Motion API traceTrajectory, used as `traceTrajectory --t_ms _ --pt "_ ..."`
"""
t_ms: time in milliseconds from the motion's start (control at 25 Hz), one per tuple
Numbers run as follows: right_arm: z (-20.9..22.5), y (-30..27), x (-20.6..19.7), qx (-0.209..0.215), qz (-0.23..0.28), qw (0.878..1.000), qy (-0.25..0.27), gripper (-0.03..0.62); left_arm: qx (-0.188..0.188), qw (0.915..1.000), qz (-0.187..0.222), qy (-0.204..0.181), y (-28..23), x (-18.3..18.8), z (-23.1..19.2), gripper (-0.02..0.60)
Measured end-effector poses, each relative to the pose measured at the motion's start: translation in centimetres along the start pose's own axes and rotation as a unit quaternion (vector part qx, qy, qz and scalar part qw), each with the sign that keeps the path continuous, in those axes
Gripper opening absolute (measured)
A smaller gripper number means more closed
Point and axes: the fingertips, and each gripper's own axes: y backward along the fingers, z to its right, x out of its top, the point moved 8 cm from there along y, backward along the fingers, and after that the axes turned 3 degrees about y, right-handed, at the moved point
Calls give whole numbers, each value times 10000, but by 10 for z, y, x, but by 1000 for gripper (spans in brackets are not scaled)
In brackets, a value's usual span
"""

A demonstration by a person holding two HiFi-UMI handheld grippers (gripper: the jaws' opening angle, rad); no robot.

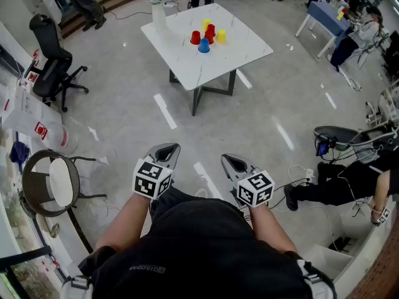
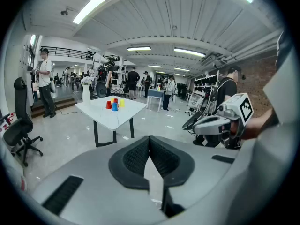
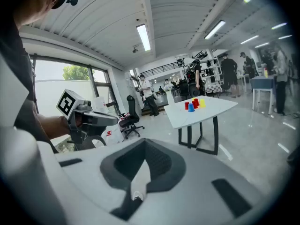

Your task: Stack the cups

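Standing well apart from the white table (image 1: 248,52), the person is holding both tools low, close to the body. The left gripper (image 1: 166,149) is pointing forward with its jaws pressed together and nothing between them; its own view is showing the pads meeting along a single seam. The right gripper (image 1: 231,161) is sitting beside it, apart from it, with its jaws likewise closed on nothing. Neither tool is touching any cup.

The cups are sitting in a loose cluster near the middle of the tabletop, all upside down and unstacked: a blue cup (image 1: 204,45) nearest the person, two red cups (image 1: 196,37) just behind it, and two yellow cups (image 1: 221,36) at the back and right. A white vase (image 1: 159,16) is standing at the table's far left corner.
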Motion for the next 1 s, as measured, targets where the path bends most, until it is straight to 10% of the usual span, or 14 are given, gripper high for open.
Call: traceTrajectory --t_ms 1000 --pt "19 1 2 142 63 9999 -72 2 44 10000 -77 -6 -20 14 9 0"
